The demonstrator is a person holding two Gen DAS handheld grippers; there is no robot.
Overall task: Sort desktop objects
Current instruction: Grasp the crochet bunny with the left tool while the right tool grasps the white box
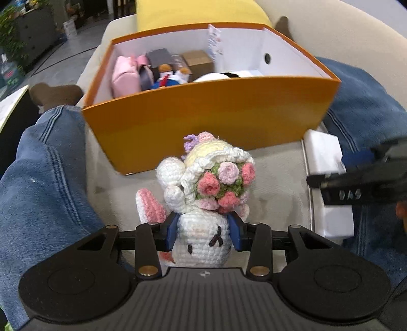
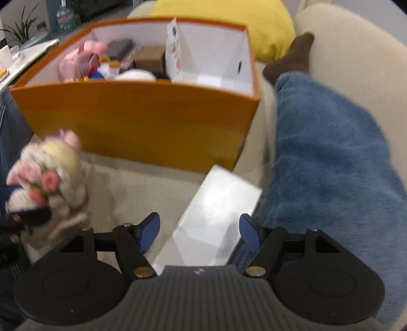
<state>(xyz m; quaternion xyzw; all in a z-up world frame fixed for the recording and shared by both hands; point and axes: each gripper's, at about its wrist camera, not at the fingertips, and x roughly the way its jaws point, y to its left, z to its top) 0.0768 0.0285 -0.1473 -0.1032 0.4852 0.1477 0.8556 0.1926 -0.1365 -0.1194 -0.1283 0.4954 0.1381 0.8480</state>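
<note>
Left claw [image 1: 203, 236]: we grip the bunny [image 1: 203, 203] by its head | Right claw [image 2: 199, 233]: ours gapes over the white box [image 2: 216, 219] | Orange box [image 1: 208, 119]: beyond

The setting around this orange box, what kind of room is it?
Probably a living room: the orange cardboard box sits on a beige upholstered sofa with a yellow cushion, and a potted plant stands behind.

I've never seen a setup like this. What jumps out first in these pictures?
Probably the crocheted bunny with its pink flower bouquet, pinched by its head in the left hand-held gripper close to the camera. Behind it sits a big orange box, already holding small toys and cartons. The right hand-held gripper hovers open over a white box beside a denim-clad leg.
</note>
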